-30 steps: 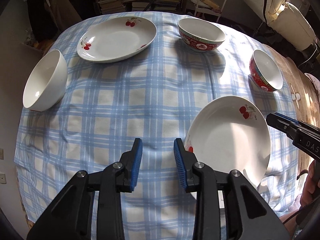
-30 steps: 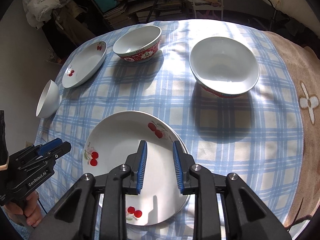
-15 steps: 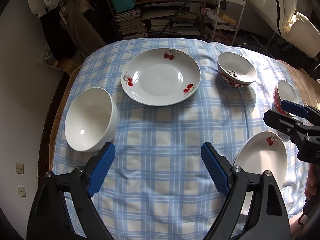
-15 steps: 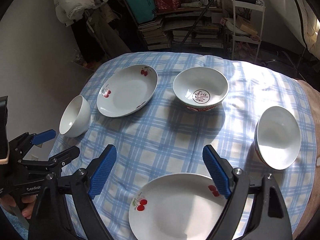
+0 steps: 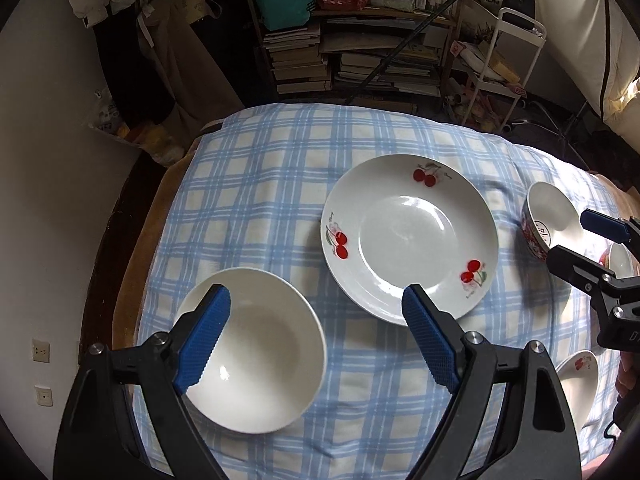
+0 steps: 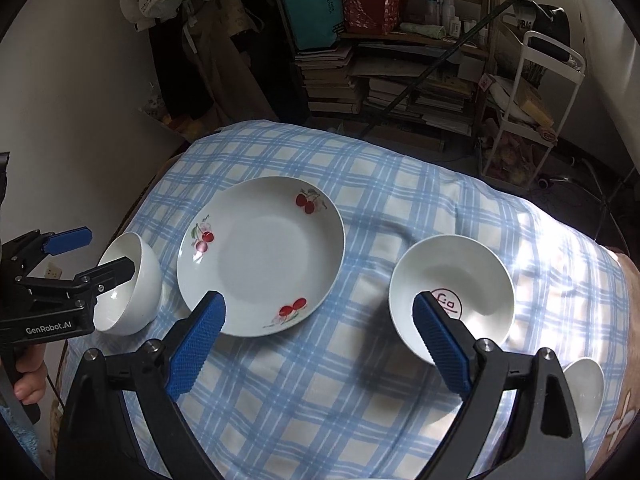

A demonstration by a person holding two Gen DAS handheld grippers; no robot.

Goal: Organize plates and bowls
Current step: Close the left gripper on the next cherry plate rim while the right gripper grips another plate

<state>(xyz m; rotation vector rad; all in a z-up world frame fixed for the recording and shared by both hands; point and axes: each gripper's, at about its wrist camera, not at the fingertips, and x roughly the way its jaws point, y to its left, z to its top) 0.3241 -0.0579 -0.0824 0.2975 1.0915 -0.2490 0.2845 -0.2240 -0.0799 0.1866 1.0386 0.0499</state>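
The blue-checked tablecloth [image 5: 280, 184] carries a cherry-print plate [image 5: 408, 236] at centre. A plain white bowl [image 5: 260, 352] sits at its 8 o'clock, a red-patterned bowl [image 6: 452, 296] at 3. The left gripper [image 5: 316, 336] stands wide, empty; the right gripper [image 6: 320, 340] is opening, empty.

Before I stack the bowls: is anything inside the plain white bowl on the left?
Nothing shows inside the plain white bowl: its bottom is bare and glossy. The left gripper's finger covers part of its left rim and wall, so that strip cannot be checked.
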